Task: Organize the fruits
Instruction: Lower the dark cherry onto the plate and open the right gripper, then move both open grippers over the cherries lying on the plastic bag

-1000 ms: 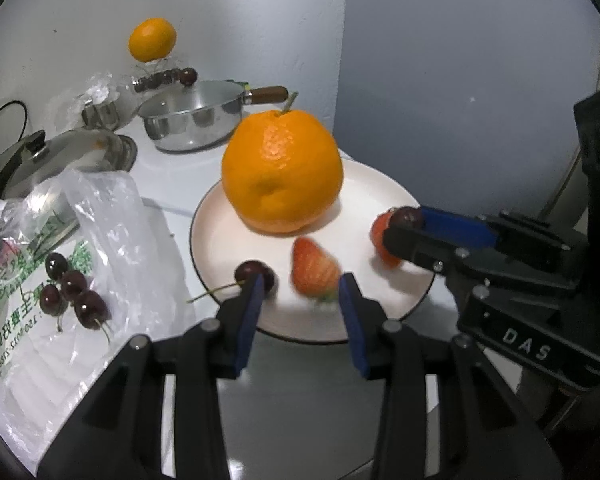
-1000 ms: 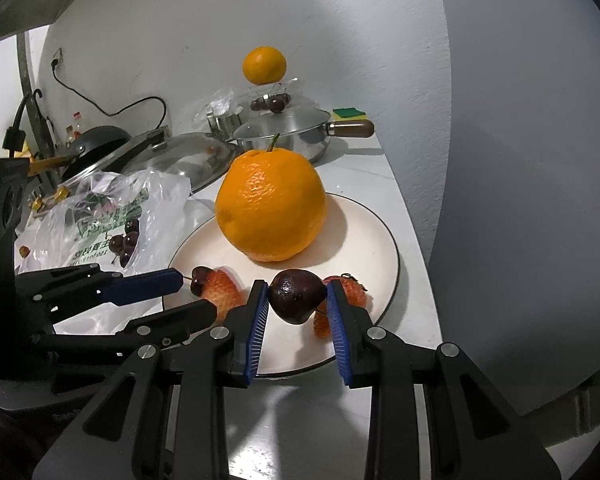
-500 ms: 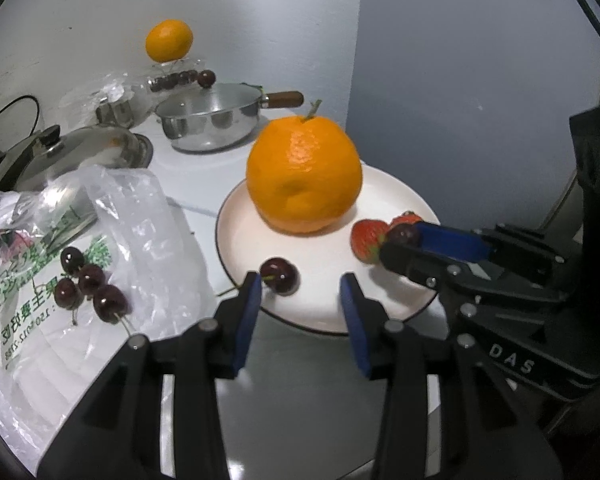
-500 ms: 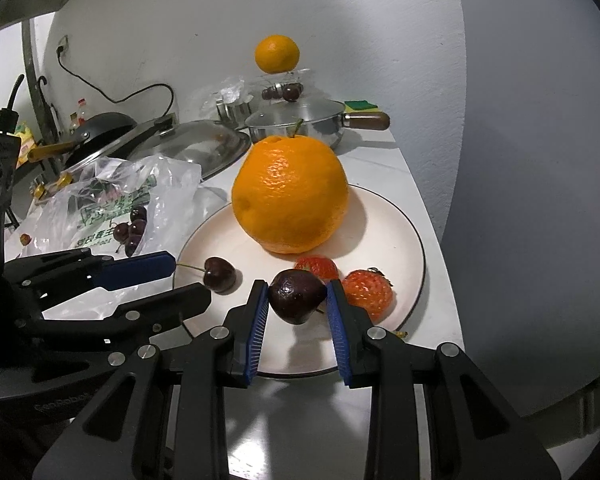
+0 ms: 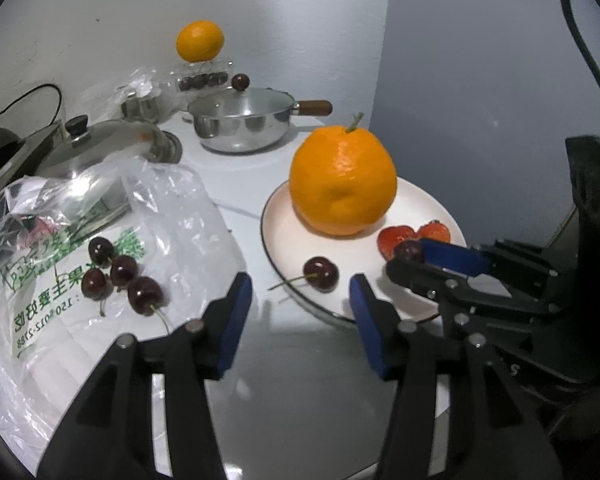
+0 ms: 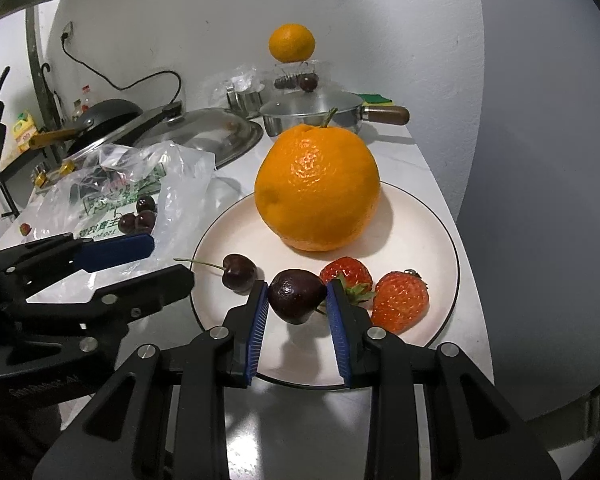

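Note:
A white plate holds a big orange, two strawberries and a stemmed cherry. My right gripper is shut on a dark cherry, held just above the plate's near edge. My left gripper has its jaws opening, nothing between them, and sits at the plate's near-left rim, short of the stemmed cherry. Several loose cherries lie on a clear plastic bag to the left.
At the back stand a steel pan with a wooden handle, a pot lid and a second orange on a clear box. A wall closes the right side; the counter edge runs near the plate.
The left gripper pulled back from the plate and widened; the strawberry it had between its fingers now lies beside the other one. The right gripper kept its cherry and shifted slightly.

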`<state>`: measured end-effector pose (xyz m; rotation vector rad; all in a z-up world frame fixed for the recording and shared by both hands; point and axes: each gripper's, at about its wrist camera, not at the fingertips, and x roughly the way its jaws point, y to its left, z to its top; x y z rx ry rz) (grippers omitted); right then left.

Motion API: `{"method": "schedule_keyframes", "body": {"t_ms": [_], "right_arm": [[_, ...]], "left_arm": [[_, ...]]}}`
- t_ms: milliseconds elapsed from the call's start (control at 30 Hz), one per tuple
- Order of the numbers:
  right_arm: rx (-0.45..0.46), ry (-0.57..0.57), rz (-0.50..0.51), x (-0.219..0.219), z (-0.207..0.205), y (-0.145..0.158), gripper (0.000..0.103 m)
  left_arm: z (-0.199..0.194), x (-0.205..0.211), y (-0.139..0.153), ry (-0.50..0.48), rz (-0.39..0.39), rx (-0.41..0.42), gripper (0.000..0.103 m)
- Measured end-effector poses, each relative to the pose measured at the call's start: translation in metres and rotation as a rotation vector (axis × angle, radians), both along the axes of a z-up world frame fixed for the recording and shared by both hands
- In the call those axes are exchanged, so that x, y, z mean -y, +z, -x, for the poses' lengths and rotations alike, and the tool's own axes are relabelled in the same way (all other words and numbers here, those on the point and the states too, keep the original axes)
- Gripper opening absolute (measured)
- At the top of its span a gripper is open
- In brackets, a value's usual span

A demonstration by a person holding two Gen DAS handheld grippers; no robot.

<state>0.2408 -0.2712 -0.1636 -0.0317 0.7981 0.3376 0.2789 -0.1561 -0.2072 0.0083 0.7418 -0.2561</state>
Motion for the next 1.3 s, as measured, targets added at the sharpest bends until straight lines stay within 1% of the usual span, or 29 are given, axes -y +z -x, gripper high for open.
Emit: {"method": "schedule_keyframes", "body": {"t_ms": [233,267,300,333,767,833,867,900,1300], "right_arm": [[-0.014,-0.032,0.023,-0.002,-0.002,-0.002,0.033],[-0.015,-0.035,0.026,-0.002,-0.002,-0.002,0.035],[-0.016,-0.039,0.027,-0.003,-0.002,-0.002,0.044],[-0.015,-0.041,0.025,-0.003,-0.002,-0.001,0.047],[0.008,-0.038,0.042,-0.015,0.004,0.007,0.047],[0.012,-0.035,0.043,-0.017,0.006,0.009,0.047],[0.014,-0.033,0.044,-0.018,0.006,0.010,0.047],[0.016,-0.031,0.044,-0.019,0.007,0.011,0.047],[0.045,-0.002,0.054,-0.039,0.012,0.020,0.047]], "left_arm": [[0.004,-0.009,0.002,0.012,0.012,0.009,0.052],[0.005,-0.011,0.003,0.014,0.014,0.011,0.053],[0.005,-0.012,0.003,0.016,0.015,0.012,0.053],[0.006,-0.013,0.004,0.017,0.016,0.014,0.053],[0.016,-0.031,0.008,0.050,0.035,0.034,0.054],[0.018,-0.034,0.009,0.057,0.039,0.038,0.062],[0.020,-0.037,0.010,0.063,0.046,0.043,0.072],[0.022,-0.039,0.011,0.068,0.052,0.049,0.075],[0.031,-0.063,0.016,0.107,0.064,0.069,0.075]]}}
